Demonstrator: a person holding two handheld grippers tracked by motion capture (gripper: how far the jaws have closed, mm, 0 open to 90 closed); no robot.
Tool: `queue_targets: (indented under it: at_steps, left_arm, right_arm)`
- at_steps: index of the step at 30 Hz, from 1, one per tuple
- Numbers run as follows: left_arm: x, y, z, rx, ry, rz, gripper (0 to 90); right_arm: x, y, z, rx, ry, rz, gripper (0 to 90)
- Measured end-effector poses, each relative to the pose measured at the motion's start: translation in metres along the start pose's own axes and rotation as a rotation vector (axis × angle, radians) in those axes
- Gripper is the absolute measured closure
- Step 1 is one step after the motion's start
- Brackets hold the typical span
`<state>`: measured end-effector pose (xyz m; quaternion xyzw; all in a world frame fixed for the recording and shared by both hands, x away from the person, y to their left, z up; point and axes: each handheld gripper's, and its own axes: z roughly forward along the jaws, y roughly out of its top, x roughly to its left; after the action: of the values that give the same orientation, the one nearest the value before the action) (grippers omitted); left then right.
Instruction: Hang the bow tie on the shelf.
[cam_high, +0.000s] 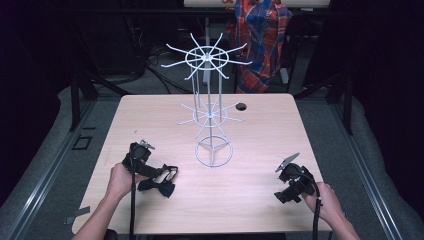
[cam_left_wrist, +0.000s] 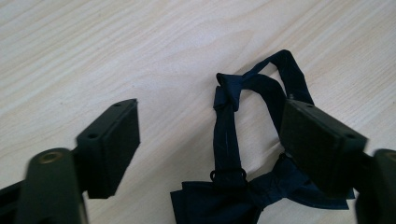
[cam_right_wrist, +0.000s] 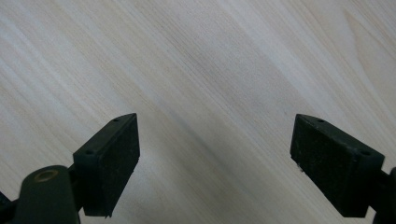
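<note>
Two tiers of thin spokes are fanning out from the white wire rack (cam_high: 212, 107) standing mid-table on pale wood-grain (cam_high: 260, 150). Near the left front edge, a dark fabric bow tie (cam_left_wrist: 233, 186) is lying flat between the left gripper's (cam_left_wrist: 212, 140) parted jaws, its looped strap brushing one pad. The right gripper (cam_right_wrist: 215, 158) is hovering wide over bare wood.

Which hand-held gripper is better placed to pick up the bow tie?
Left. The left hand-held gripper sits over the bow tie, jaws apart with the strap between them, not yet pinched. The right hand-held gripper is open over bare table.
</note>
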<state>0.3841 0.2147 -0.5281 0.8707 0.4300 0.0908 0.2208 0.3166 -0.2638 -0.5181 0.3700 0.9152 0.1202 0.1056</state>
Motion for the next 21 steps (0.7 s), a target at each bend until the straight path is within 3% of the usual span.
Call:
queue_targets:
  at_steps: [7,8,10,11,21]
  left_arm:
    - [-0.004,0.005,0.01,0.017,-0.022,0.017,36.7]
    - [-0.006,0.006,0.013,0.024,-0.043,0.028,43.7]
    - [-0.007,0.007,0.015,0.027,-0.046,0.035,47.0]
    - [-0.008,0.007,0.016,0.03,-0.046,0.037,49.9]
    - [-0.011,0.011,0.029,0.075,-0.032,0.082,71.0]
  right_arm:
    - [0.002,0.001,0.002,-0.01,-0.002,0.012,15.4]
    - [0.002,0.001,0.002,-0.01,-0.002,0.01,15.4]
    - [0.003,0.0,0.004,-0.029,0.001,0.026,15.4]
    - [0.001,0.002,0.001,0.006,0.002,-0.005,15.4]
    - [0.002,0.002,0.002,0.005,-0.005,-0.003,15.4]
